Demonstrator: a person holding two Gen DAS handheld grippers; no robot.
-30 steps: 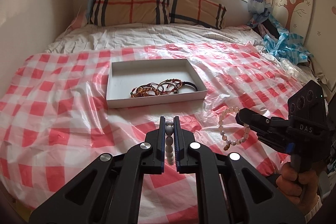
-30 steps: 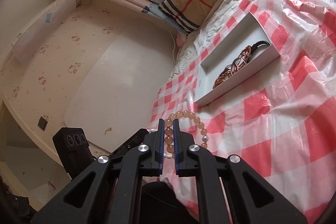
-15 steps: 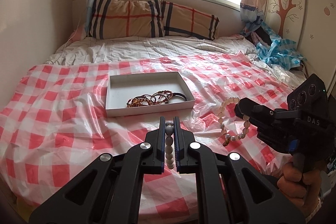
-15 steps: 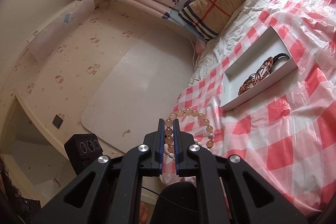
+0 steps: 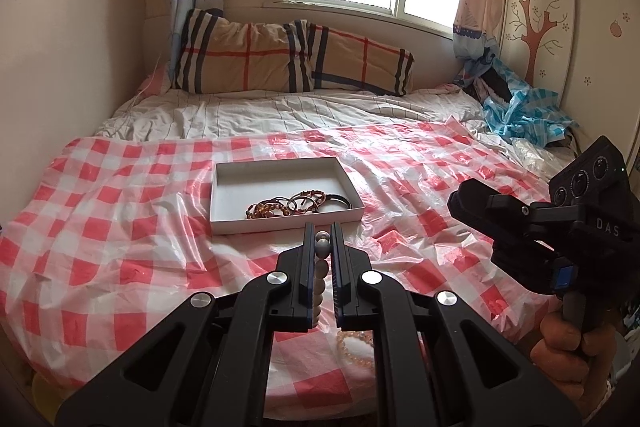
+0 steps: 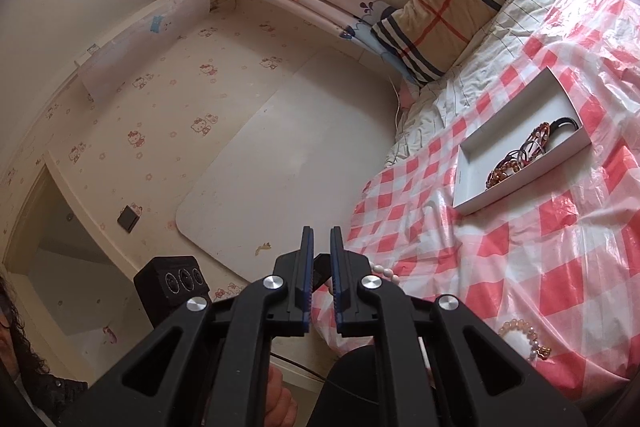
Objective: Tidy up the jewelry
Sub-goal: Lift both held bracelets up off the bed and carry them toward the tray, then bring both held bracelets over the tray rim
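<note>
The bed is covered by a red and white checked plastic sheet, and two plaid pillows lie at its far end, well behind the white box. This box is open and shallow, and it sits on the sheet near the middle of the bed. A small heap of brown bead bracelets and rings lies inside it, along the wall that faces the grippers. The left gripper is in front of the box and above the sheet, and its tips point toward the near wall of the box. Its jaws are almost closed and they clamp a bracelet of grey and beige beads. The beads stand in a line between the two pads, and one grey bead shows at the tips. The right gripper is to the right of the box and well apart from it, held by a hand on its handle. Its jaws stand nearly together with only a narrow slit, and I can see no bead or other thing between them. One more bracelet of peach beads lies loose on the sheet, on the near side of the box, close to the edge of the bed.
</note>
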